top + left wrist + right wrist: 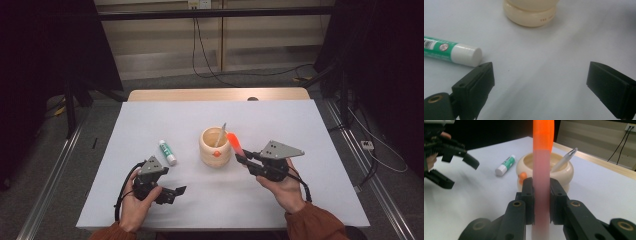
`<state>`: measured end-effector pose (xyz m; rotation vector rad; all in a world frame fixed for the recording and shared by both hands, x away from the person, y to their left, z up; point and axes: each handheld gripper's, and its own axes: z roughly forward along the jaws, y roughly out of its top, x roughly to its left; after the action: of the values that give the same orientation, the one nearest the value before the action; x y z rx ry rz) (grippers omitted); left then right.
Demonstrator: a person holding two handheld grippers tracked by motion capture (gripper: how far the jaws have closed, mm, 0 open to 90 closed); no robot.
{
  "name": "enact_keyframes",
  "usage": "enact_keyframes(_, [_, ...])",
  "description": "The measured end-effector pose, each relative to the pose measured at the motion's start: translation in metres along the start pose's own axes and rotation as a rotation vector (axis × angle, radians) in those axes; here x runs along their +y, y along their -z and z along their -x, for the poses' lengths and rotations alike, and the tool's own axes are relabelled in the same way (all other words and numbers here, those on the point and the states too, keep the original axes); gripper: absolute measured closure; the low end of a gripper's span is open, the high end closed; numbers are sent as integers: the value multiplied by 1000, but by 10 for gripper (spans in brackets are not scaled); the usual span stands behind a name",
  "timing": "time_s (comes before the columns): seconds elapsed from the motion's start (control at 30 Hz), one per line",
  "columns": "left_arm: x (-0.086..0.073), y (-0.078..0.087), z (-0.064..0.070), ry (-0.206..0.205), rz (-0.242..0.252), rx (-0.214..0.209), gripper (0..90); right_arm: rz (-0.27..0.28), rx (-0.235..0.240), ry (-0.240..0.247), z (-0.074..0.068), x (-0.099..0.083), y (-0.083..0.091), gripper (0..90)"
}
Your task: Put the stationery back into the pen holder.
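A cream round pot [215, 147] [530, 12] [545, 171] stands mid-table with a silvery pen [220, 134] [564, 160] leaning inside. My right gripper [242, 159] [541, 195] is shut on a pink marker with an orange cap [234, 142] [542, 170], held upright just right of the pot. A green-and-white glue stick [167, 152] [450, 51] [505, 165] lies left of the pot. My left gripper [176, 192] [540, 87] is open near the front left, empty, jaws wide apart, close to the glue stick's white cap.
The white table top [280, 125] has a wooden strip along its far edge [215, 94]. Black cables [210, 65] trail over the floor behind. Dark stands flank the table at both sides.
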<state>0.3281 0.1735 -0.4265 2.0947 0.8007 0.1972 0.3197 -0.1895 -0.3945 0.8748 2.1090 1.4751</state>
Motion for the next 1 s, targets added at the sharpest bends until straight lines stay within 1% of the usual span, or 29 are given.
enact_keyframes(0.03, [-2,1,-1,3,7,5,77,8,4,-15,2,1,-2,776])
enact_keyframes(0.07, [-3,1,-1,6,2,5,77,13,6,-28,4,3,-4,776])
enact_keyframes(0.1, [-3,1,-2,-6,-1,-4,77,20,5,-33,5,4,-7,776])
enact_keyframes(0.13, [-4,1,-3,-9,3,-12,77,25,5,-35,6,6,-9,776])
enact_keyframes(0.2, [-6,1,-2,-20,11,2,77,40,3,-45,8,10,-14,776])
enact_keyframes(0.27, [-7,1,-2,-18,16,8,76,57,-4,-46,10,14,-19,776])
enact_keyframes(0.3, [-8,1,-2,-11,23,13,76,67,-4,-51,11,17,-21,776])
enact_keyframes(0.33, [-8,2,-2,-12,24,15,76,78,-5,-58,12,19,-24,776])
enact_keyframes(0.4, [-10,3,-2,-15,40,27,76,91,-10,-64,14,22,-30,776])
enact_keyframes(0.47, [-11,3,-2,3,47,24,77,102,-14,-73,15,25,-36,776])
enact_keyframes(0.57, [-12,2,-3,-3,37,29,77,117,-16,-77,17,30,-43,776])
enact_keyframes(0.7, [-11,2,-2,-5,37,30,77,147,-24,-85,21,37,-51,775])
enact_keyframes(0.87, [-12,3,-3,-1,39,33,77,155,-30,-96,23,38,-65,776])
enact_keyframes(1.0, [-12,4,-4,5,44,36,77,142,-40,-108,23,32,-75,775])
